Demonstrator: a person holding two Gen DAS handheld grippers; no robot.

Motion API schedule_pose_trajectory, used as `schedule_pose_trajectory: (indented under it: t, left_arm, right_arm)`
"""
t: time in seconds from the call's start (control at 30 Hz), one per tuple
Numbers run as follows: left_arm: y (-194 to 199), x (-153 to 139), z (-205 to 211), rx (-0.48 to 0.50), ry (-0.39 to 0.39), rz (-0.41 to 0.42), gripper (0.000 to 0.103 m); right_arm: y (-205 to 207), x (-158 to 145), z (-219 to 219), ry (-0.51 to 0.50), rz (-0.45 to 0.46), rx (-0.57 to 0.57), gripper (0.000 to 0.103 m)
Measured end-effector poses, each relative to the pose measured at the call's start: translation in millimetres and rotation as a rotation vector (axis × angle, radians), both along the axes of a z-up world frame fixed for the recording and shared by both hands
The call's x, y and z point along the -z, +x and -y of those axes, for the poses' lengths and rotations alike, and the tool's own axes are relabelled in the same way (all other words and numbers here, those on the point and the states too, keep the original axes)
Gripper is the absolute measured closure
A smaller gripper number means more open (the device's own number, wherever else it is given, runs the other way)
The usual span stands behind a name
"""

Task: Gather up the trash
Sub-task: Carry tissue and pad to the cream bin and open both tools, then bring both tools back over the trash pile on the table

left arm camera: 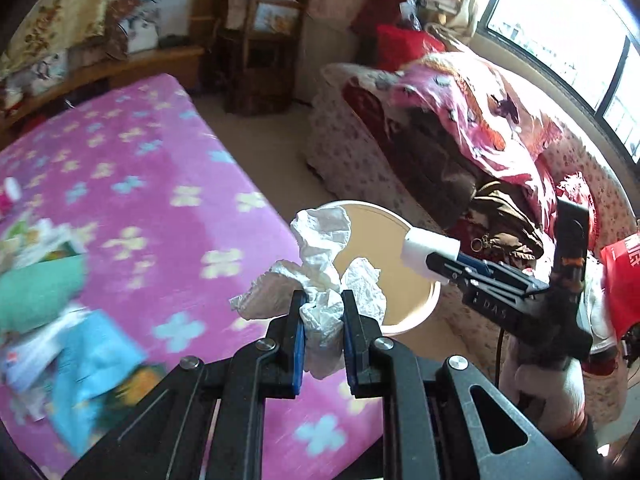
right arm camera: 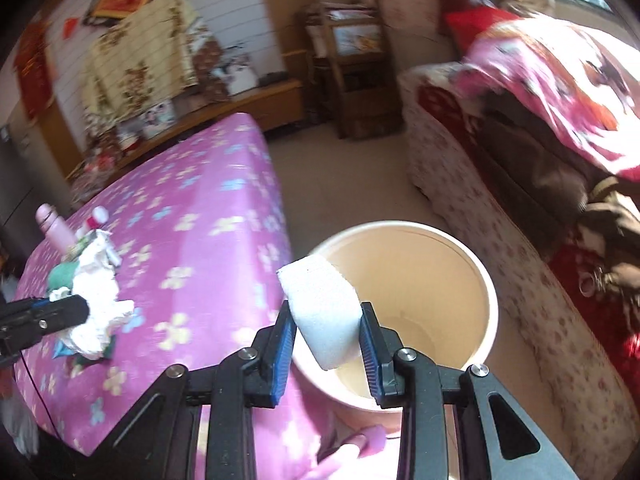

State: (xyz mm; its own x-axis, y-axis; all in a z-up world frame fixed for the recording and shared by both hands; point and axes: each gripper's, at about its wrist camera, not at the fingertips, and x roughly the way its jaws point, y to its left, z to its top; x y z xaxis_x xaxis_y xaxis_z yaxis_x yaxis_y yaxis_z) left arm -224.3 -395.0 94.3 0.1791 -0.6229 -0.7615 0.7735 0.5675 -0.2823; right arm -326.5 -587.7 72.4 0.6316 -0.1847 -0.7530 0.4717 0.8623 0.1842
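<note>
The crumpled white tissue point(left arm camera: 324, 276) sits pinched between the blue pads of the left gripper point(left arm camera: 323, 320), whose jaws are drawn in tight on it; most of the wad bulges out ahead of and above the fingertips, with a loose flap hanging to the left of them. The white foam piece point(right arm camera: 326, 316) is clamped between the pads of the right gripper point(right arm camera: 328, 336), jaws nearly closed against its two sides, its upper end jutting out ahead of the fingertips. Just beyond and below the right gripper stands the round cream bin point(right arm camera: 490, 280), its mouth open; the foam piece hangs over the bin's near-left rim. From the left wrist view the same bin point(left arm camera: 420, 312) lies directly behind the tissue, with the right gripper point(left arm camera: 430, 254) reaching in from the right over its rim. To the left of both grippers spreads the pink flowered bed cover point(left arm camera: 160, 184), where a blurred heap of paper and packaging point(left arm camera: 60, 300) lies well to the left of the left gripper. To the right of the grippers runs a floral sofa point(right arm camera: 500, 248) heaped with a pink blanket point(left arm camera: 472, 112).
</note>
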Motion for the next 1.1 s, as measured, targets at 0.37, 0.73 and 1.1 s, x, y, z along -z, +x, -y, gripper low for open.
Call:
schedule_pose_trajectory:
  t: [0.37, 0.73, 1.1]
  left_arm:
    - [5.4, 39.2, 68.0, -0.013, 0.007, -0.065, 0.065]
    - [10.1, 43.2, 56.8, -0.067, -0.015, -0.076, 0.037]
    - [3.3, 23.1, 16.9, -0.156, 0.033, 0.077, 0.037]
  right_arm:
    - [-9.2, 44.0, 60.2, 0.055, -0.046, 0.133, 0.064]
    - [-5.7, 49.0, 62.8, 0.105, -0.008, 0.146, 0.032]
    - [5.5, 33.9, 20.5, 0.064, -0.014, 0.084, 0.032]
